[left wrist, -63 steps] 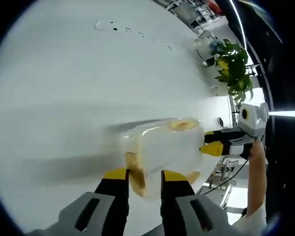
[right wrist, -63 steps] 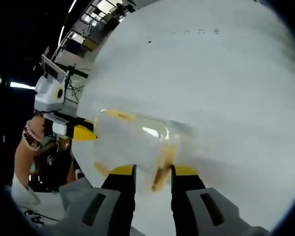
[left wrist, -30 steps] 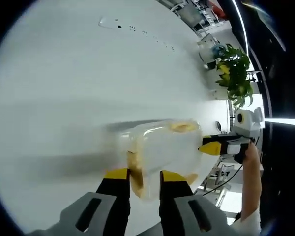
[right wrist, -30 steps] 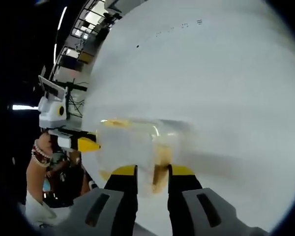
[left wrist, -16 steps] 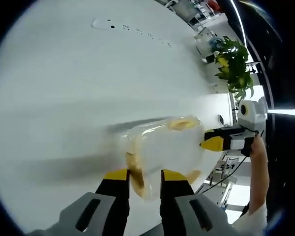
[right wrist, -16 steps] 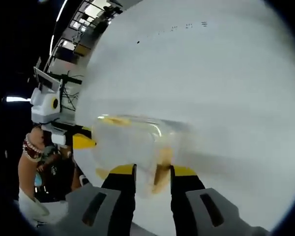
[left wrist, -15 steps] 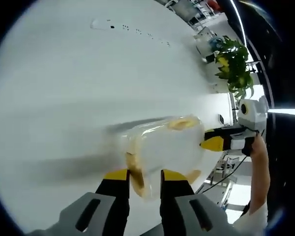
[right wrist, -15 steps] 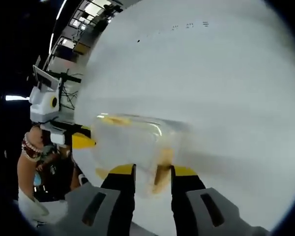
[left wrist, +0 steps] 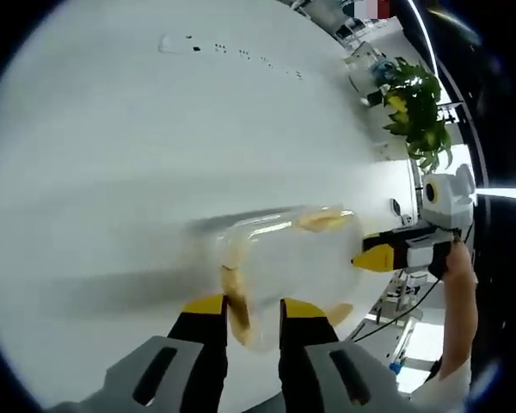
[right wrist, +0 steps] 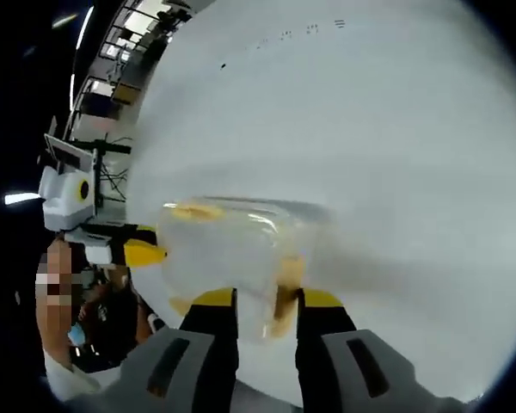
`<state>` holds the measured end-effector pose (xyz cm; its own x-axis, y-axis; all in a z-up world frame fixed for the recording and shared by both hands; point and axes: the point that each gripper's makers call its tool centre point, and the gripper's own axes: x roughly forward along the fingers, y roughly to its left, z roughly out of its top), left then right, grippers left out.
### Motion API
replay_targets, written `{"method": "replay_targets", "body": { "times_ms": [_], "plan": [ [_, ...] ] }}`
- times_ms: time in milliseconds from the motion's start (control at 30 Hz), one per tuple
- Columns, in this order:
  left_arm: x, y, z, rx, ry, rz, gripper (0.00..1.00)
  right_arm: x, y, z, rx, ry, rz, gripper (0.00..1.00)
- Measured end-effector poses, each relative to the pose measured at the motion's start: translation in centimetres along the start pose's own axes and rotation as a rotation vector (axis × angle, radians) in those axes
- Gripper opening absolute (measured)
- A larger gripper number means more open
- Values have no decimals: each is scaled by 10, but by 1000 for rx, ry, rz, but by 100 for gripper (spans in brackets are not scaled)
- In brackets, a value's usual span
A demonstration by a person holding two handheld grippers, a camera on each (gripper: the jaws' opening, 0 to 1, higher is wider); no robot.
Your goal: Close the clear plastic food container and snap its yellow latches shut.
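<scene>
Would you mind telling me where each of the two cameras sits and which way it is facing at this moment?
Left gripper view: rides on the left gripper, looking along its yellow-tipped jaws at one end of the clear container on the white table; the right gripper and a hand show beyond it.
Right gripper view: rides on the right gripper, facing the container's opposite end; the left gripper comes in from the left.
Shared: the container, the table, both grippers; the cameras face each other.

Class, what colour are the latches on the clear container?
Yellow latches on the container, best seen in the right gripper view.
</scene>
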<state>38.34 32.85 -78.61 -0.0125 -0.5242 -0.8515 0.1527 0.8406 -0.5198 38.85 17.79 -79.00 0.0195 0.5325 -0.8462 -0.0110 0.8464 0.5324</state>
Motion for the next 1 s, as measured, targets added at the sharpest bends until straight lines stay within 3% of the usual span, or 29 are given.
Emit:
{"method": "replay_targets", "body": {
  "times_ms": [133, 233, 267, 300, 433, 633, 733, 833, 1000],
  "plan": [
    [-1, 1, 2, 0, -21, 3, 15, -1, -3, -2, 56, -18, 34, 15],
    [-1, 1, 2, 36, -16, 5, 15, -2, 1, -2, -5, -51, 28, 20],
    [-1, 1, 2, 47, -13, 6, 15, -3, 1, -3, -72, -48, 5, 21],
    [-1, 2, 3, 47, -12, 5, 15, -3, 2, -3, -57, -44, -3, 23],
    [-3, 2, 3, 53, -14, 16, 15, -4, 4, 1, -176, -30, -96, 24],
    [-2, -1, 6, 79, -17, 35, 15, -8, -1, -3, -193, 39, -220, 30],
    [-2, -2, 6, 87, -24, 37, 15, -5, 5, -13, -152, 77, -172, 27],
    [-2, -3, 5, 91, -28, 35, 15, -7, 2, -14, -154, 39, -168, 26],
    [-1, -4, 2, 81, -34, 30, 15, -3, 3, -20, 20, -16, -66, 27]
  ]
}}
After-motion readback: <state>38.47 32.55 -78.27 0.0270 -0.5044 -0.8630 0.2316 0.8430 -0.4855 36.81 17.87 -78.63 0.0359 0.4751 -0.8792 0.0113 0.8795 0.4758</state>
